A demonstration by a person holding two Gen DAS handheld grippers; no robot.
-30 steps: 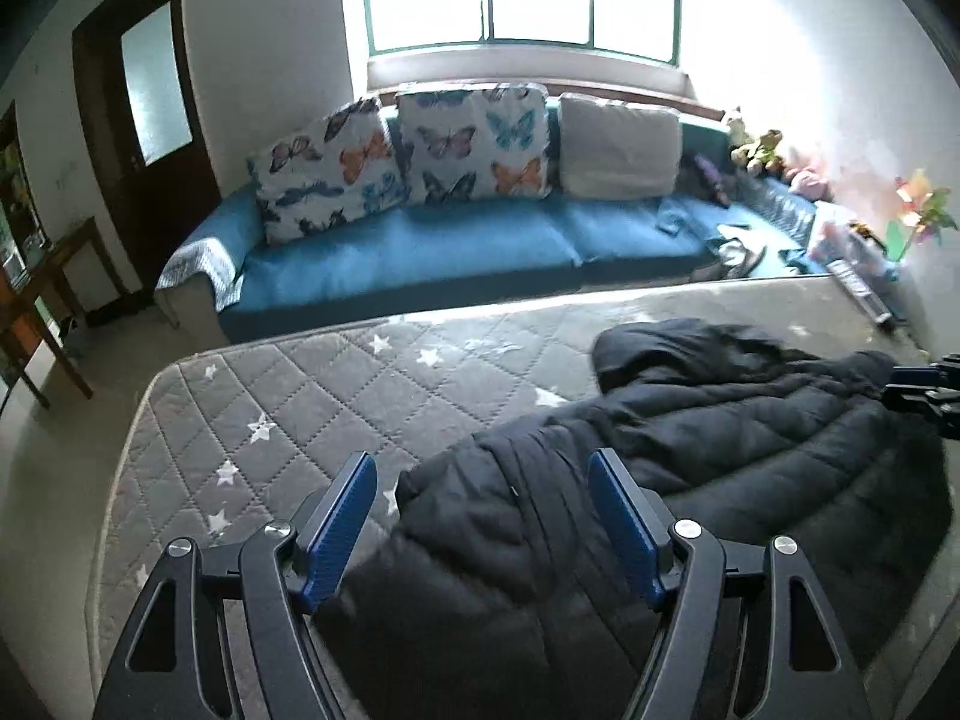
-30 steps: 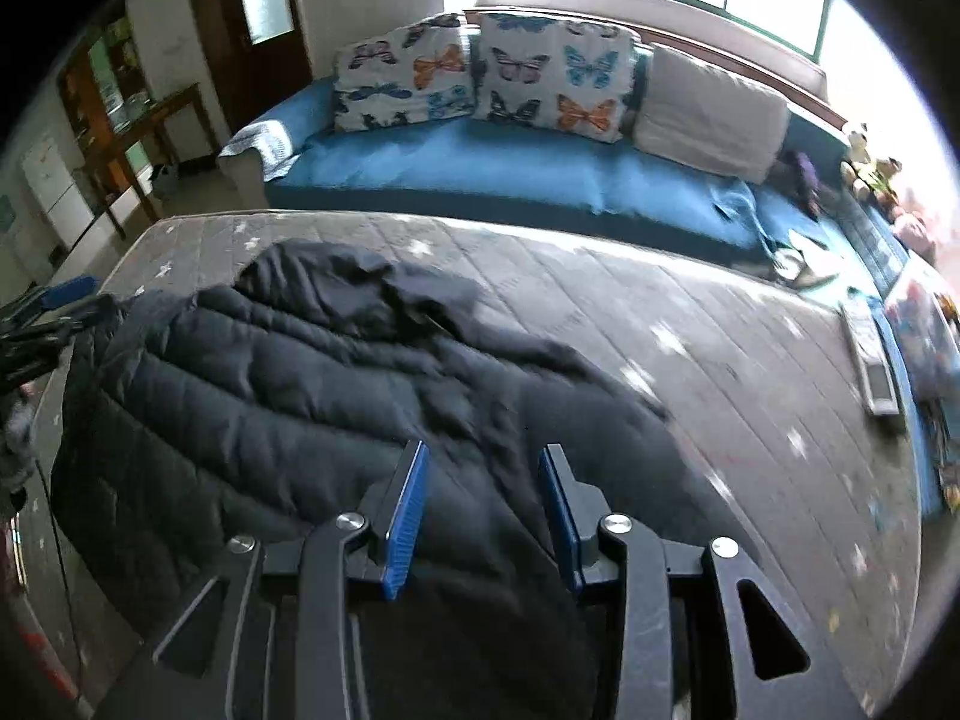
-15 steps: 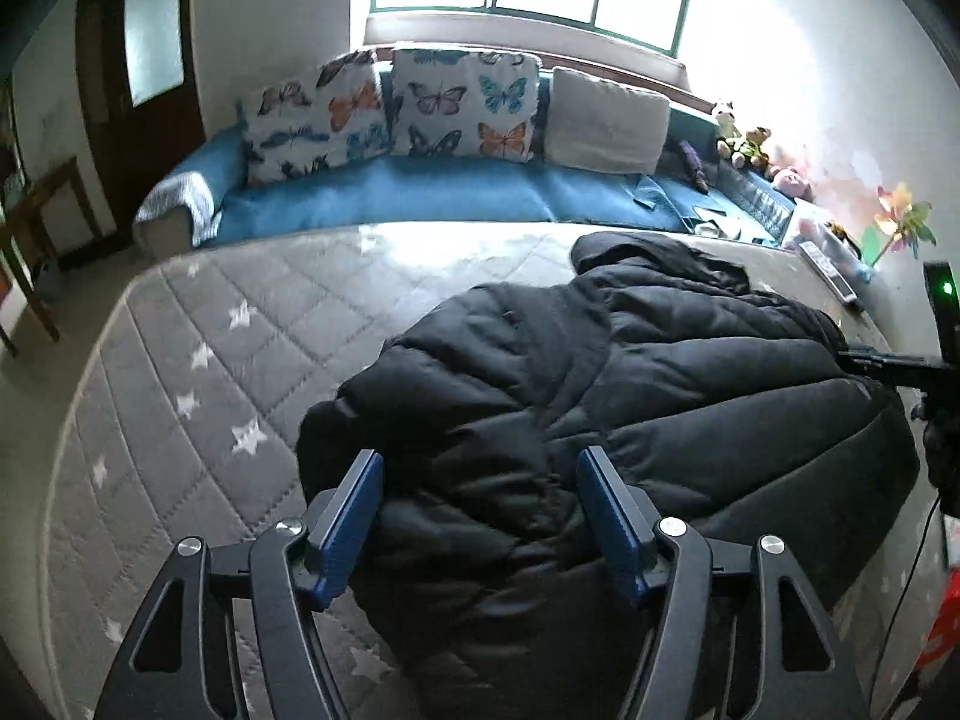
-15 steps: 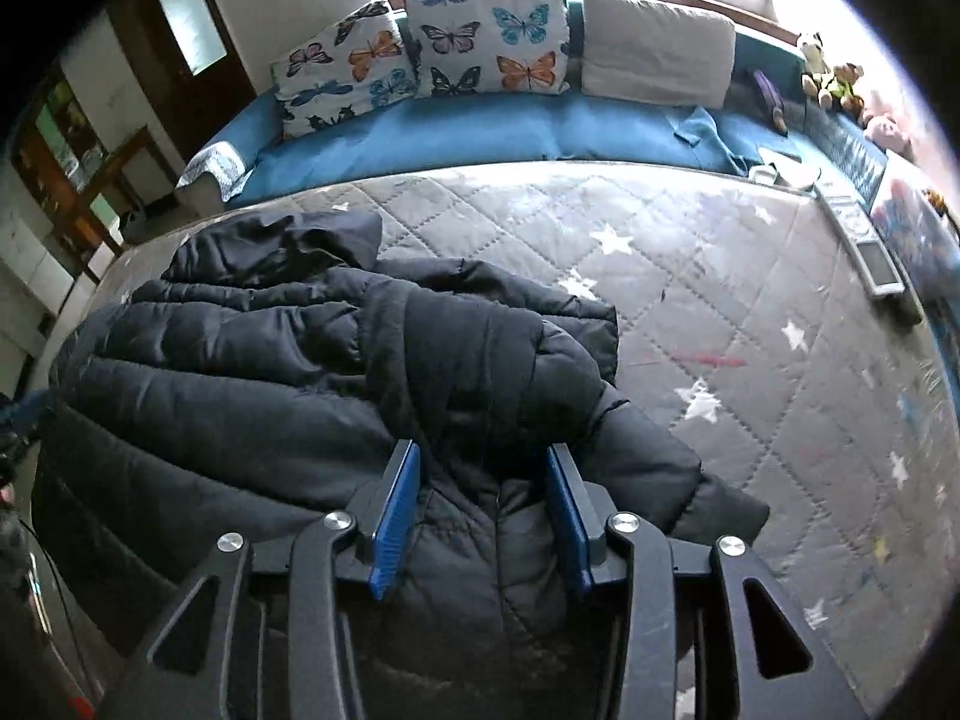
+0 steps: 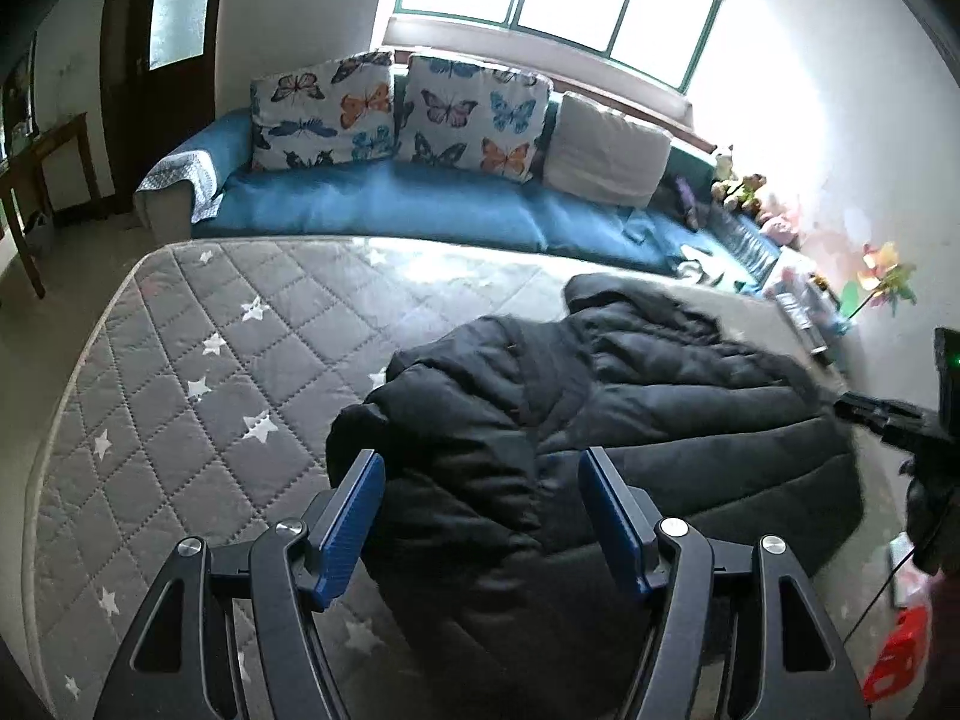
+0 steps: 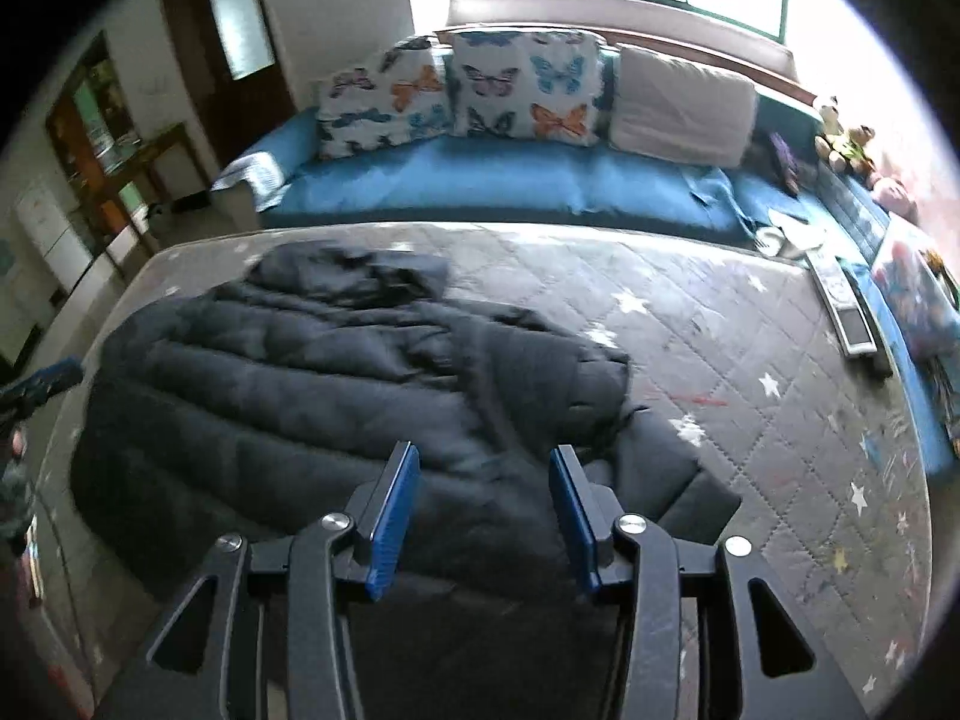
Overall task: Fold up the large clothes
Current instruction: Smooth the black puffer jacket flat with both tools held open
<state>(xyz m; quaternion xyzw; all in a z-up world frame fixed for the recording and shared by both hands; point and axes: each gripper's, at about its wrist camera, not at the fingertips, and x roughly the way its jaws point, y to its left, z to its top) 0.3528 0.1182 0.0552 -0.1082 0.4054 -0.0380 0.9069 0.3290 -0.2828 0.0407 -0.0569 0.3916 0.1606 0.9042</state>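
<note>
Black padded jacket (image 5: 600,420): lies spread across the grey star-quilted mattress (image 5: 198,372), hood end toward the blue sofa (image 5: 384,204), one sleeve folded in over the body.

Left claw (image 5: 483,516): released, blue pads set wide apart above the jacket's near edge, gripping nothing. Jaws narrowed slightly a moment ago.

Right claw (image 6: 483,507): released, jaws just been opening, jacket fabric beneath and between the pads but not pinched.

Sofa: carries two butterfly cushions (image 6: 462,93) and one plain cushion (image 6: 681,108).

Remote control (image 6: 846,312): at the mattress's far right edge.
</note>
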